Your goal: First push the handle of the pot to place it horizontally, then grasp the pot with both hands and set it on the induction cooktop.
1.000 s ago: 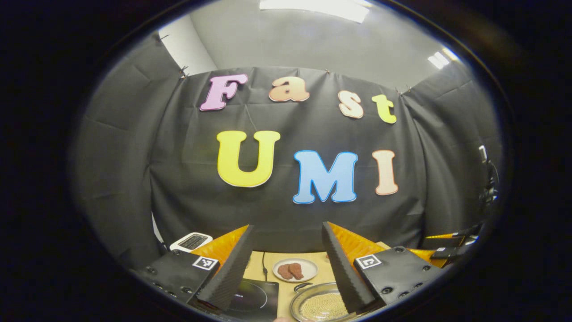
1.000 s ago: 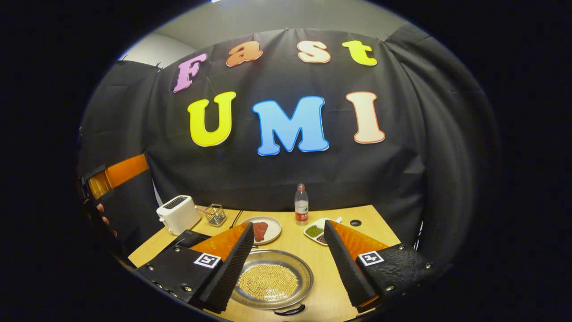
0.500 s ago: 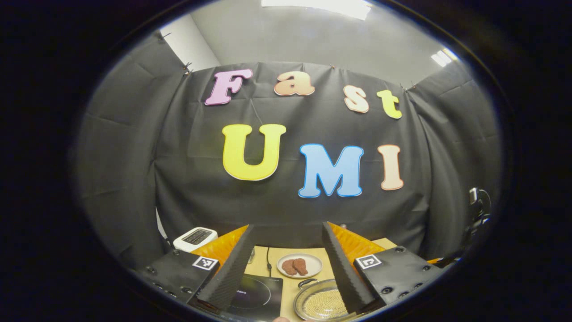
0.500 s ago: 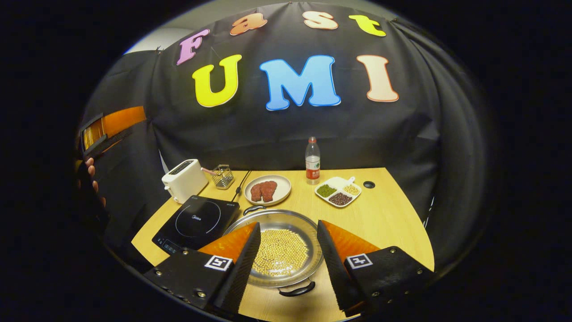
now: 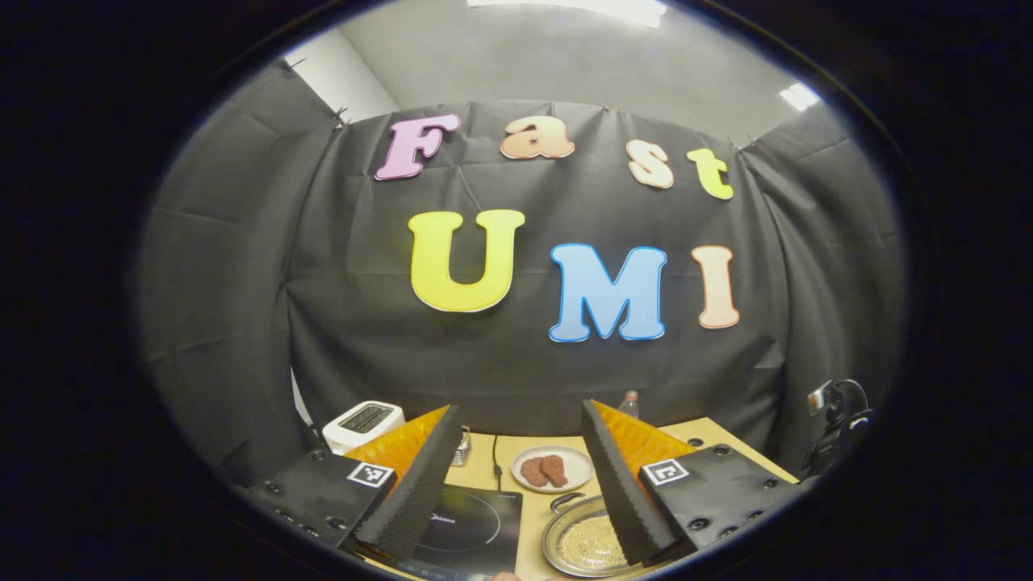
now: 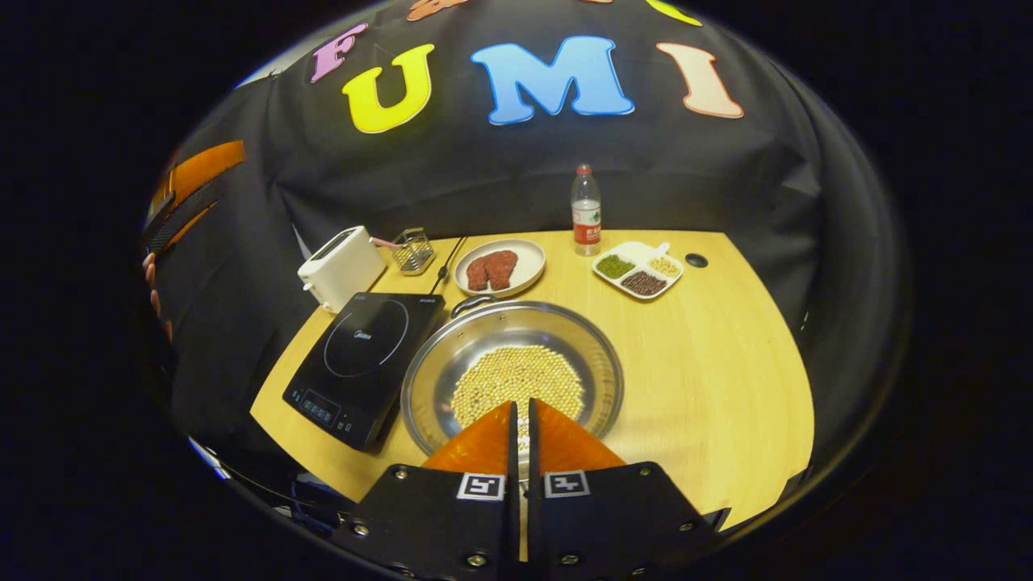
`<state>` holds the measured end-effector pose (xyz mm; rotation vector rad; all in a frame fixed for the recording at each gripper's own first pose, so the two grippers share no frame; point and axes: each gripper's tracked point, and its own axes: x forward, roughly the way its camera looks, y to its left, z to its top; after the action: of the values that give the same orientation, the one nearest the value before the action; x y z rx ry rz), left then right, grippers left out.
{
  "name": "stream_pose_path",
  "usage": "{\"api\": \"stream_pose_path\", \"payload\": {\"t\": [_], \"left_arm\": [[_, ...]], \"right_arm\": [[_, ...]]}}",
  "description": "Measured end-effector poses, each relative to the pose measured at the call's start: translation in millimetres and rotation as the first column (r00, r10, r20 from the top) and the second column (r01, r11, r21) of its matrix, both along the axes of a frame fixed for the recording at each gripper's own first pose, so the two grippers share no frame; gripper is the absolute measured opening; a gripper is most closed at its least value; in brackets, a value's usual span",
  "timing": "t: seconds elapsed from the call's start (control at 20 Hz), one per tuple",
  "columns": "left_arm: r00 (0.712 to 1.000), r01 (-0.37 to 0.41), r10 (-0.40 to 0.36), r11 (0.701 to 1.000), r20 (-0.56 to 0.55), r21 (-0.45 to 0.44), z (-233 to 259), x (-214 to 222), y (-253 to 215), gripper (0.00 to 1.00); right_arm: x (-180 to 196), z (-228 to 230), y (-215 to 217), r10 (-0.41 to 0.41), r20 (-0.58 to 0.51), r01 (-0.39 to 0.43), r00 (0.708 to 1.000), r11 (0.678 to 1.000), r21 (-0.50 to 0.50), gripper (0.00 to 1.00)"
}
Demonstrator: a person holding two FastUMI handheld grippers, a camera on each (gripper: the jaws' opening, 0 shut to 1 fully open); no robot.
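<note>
A steel pot (image 6: 557, 343) holding yellow beans sits on the wooden table (image 6: 726, 355), just right of the black induction cooktop (image 6: 363, 355). One dark pot handle (image 6: 472, 303) points to the far side; the near one is hidden under my right gripper (image 6: 523, 407). That gripper is shut with nothing seen between its fingers, tips over the pot's near rim. My left gripper (image 5: 518, 410) is open and held high above the table, with the cooktop (image 5: 476, 524) and pot (image 5: 585, 541) below it. The left gripper (image 6: 190, 181) also appears at the left, a hand (image 6: 153, 282) holding it.
Behind the pot is a plate of meat (image 6: 499, 268). A white toaster (image 6: 340, 266) and a wire basket (image 6: 413, 250) stand at the back left. A water bottle (image 6: 587, 211) and a divided dish of beans (image 6: 639, 270) are at the back right.
My right gripper went from open to shut and tilted down over the pot's near rim. The left gripper stayed open and shifted slightly, bringing more of the table into its view.
</note>
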<state>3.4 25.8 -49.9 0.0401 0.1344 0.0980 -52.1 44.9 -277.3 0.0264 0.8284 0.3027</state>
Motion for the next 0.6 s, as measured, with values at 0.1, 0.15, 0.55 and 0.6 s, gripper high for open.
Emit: {"api": "stream_pose_path", "payload": {"t": [0.1, 0.15, 0.55, 0.6], "left_arm": [[1.000, -0.006, 0.006, 1.000, -0.001, -0.001, -1, -1, 0, 0.97], [1.000, -0.009, 0.009, 1.000, -0.002, 0.002, -1, -1, 1, 0.96], [0.999, -0.024, 0.025, 1.000, -0.021, 0.013, -7, -8, 1, 0.96], [0.999, -0.028, 0.029, 1.000, -0.023, 0.013, -7, -9, 1, 0.97]], "right_arm": [[-10, -14, 3, 0.042, -0.054, -0.043, 0.998, 0.999, -0.020, 0.04], [-16, -24, 4, 0.056, -0.084, -0.059, 0.995, 0.998, -0.030, 0.04], [-54, -72, 11, 0.126, -0.278, -0.145, 0.952, 0.988, -0.050, 0.05], [-56, -76, 11, 0.129, -0.295, -0.150, 0.947, 0.987, -0.050, 0.04]]}}
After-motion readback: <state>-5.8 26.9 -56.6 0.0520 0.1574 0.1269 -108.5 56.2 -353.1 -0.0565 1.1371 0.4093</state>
